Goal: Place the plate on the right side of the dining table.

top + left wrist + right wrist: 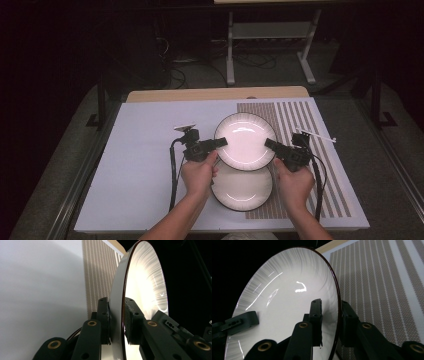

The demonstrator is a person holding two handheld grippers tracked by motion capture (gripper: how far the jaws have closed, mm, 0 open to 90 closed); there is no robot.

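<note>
In the high view, mid-frame, the left gripper [216, 143] and right gripper [270, 144] each pinch opposite rims of the upper plate [245, 140], held above the lower plate [241, 190] on the white mat [145, 165]. The left gripper view shows its jaws clamped on that rim; the right gripper view likewise. The plate seems lifted, not yet set down. No writing is readable.

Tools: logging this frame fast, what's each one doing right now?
Left tool: closed on the upper plate's left rim.
Right tool: closed on the same plate's right rim.
</note>
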